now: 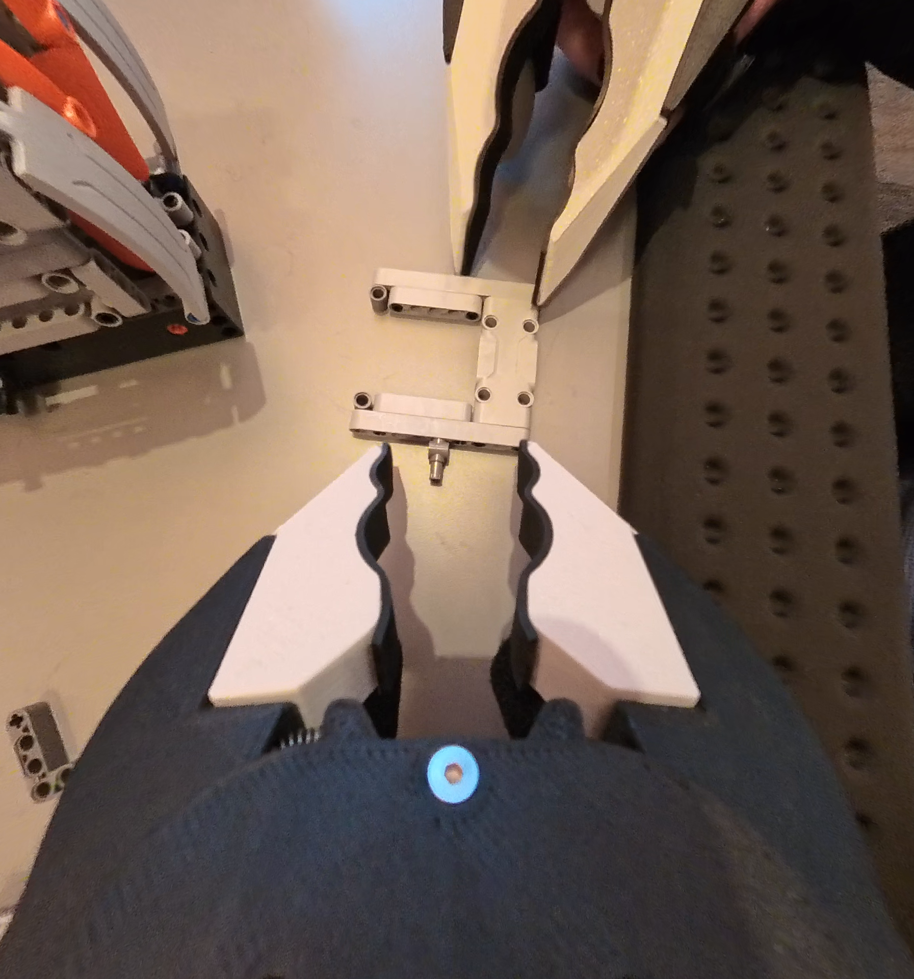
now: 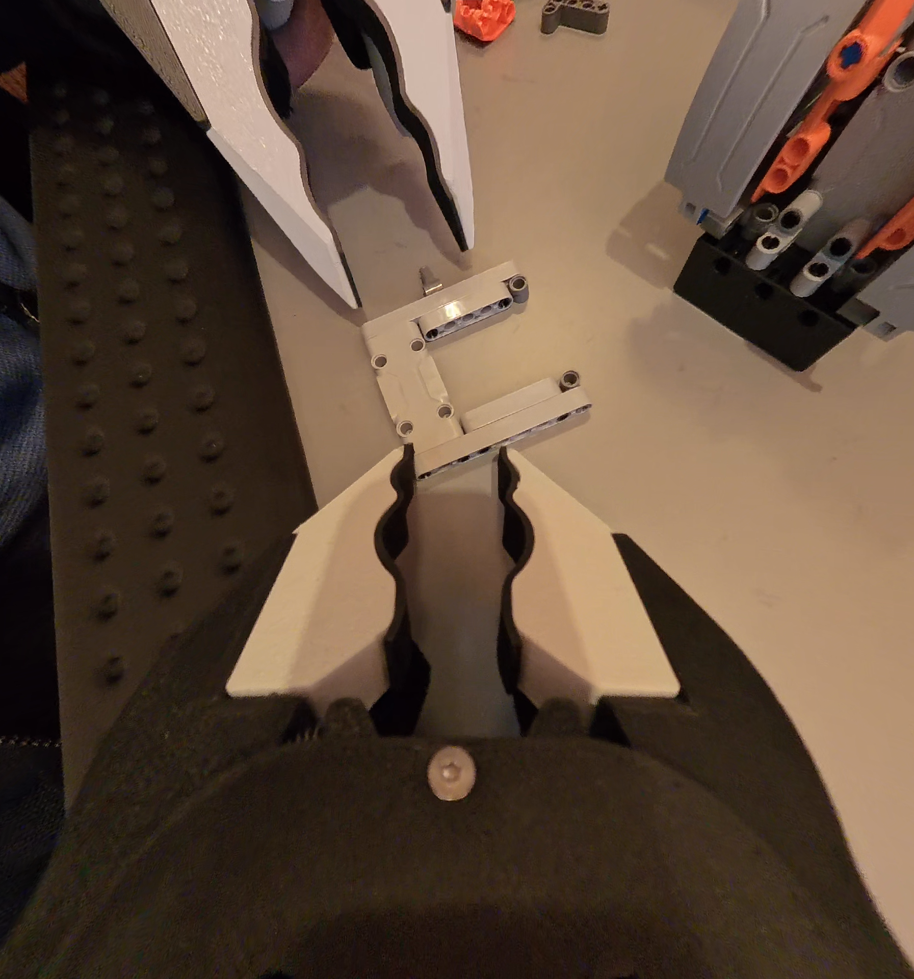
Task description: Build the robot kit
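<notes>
Light-grey C-shaped Technic beam assembly [image 1: 460, 360] lies flat on the beige tabletop [image 1: 126, 530], ungripped. Left gripper [image 1: 453, 450] and right gripper [image 2: 454, 455] face it from opposite ends, jaws spread, tips nearly touching; larger grey-and-orange model [image 1: 84, 222] stands apart.

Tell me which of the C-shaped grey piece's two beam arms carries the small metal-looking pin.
The arm nearest the left tool: the pin sticks out of its outer edge toward that tool. The other arm, nearer the right tool, shows none.

Piece: light grey C-shaped beam assembly [image 1: 502, 360] [image 2: 417, 379] lying flat on beige table [image 1: 126, 556] [image 2: 656, 530].
Detail: small grey pin [image 1: 437, 462] [image 2: 429, 281] sticking out of one arm.
Position: sitting between both grippers' spread fingertips.
</notes>
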Demonstrator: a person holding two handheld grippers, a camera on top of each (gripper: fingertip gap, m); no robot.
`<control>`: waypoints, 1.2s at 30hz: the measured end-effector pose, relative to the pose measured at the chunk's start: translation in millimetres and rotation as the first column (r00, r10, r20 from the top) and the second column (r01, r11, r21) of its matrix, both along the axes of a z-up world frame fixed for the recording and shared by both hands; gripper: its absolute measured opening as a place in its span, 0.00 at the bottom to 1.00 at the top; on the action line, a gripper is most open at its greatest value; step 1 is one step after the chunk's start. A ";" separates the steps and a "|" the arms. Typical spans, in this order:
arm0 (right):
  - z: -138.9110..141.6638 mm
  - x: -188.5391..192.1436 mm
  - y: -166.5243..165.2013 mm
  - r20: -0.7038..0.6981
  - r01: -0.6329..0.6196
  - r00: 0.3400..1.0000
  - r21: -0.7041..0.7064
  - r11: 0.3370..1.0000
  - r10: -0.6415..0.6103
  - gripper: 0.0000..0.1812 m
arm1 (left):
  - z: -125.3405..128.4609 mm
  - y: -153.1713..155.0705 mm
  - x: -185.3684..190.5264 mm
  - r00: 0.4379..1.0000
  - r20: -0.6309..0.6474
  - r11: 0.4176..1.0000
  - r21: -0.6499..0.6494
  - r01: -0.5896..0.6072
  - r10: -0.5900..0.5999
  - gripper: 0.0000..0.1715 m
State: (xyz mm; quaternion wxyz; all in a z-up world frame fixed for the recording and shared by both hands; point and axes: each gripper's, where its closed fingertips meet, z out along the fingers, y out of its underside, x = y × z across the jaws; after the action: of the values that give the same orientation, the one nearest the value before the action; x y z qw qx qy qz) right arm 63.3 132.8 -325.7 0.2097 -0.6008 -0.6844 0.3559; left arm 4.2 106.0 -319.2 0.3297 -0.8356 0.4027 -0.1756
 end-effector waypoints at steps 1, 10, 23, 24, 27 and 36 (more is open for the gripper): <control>0.0 0.1 0.0 0.000 0.000 1.000 0.001 1.000 0.000 0.16 | -2.5 -0.3 0.4 1.000 -0.005 1.000 -0.010 0.001 -0.001 0.26; 0.0 -0.9 -2.3 -0.006 -0.014 1.000 0.012 1.000 0.014 0.12 | -8.8 -2.0 6.4 1.000 0.018 0.999 -0.049 0.013 -0.012 0.25; 2.0 -1.5 1.6 -0.016 0.010 1.000 -0.002 1.000 -0.010 0.15 | 6.0 3.4 -5.3 0.996 0.088 1.000 -0.029 -0.009 0.012 0.31; 2.9 -1.5 2.1 -0.020 0.013 1.000 -0.008 1.000 -0.013 0.15 | 5.2 3.9 -5.9 0.996 0.089 0.999 -0.033 -0.013 0.016 0.33; 2.7 -1.6 2.1 -0.017 0.014 1.000 -0.024 1.000 -0.014 0.17 | 1.9 5.0 -3.1 0.997 0.078 1.000 -0.029 -0.011 0.013 0.40; -0.9 -1.5 -2.4 0.004 -0.011 1.000 -0.018 1.000 0.012 0.17 | -13.6 7.5 8.3 1.000 -0.022 1.000 -0.002 0.014 -0.014 0.48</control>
State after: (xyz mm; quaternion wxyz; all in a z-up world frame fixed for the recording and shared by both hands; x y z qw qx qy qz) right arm 61.8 130.4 -326.6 0.2010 -0.5994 -0.6850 0.3621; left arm 12.5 113.5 -332.8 0.3232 -0.8349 0.4120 -0.1693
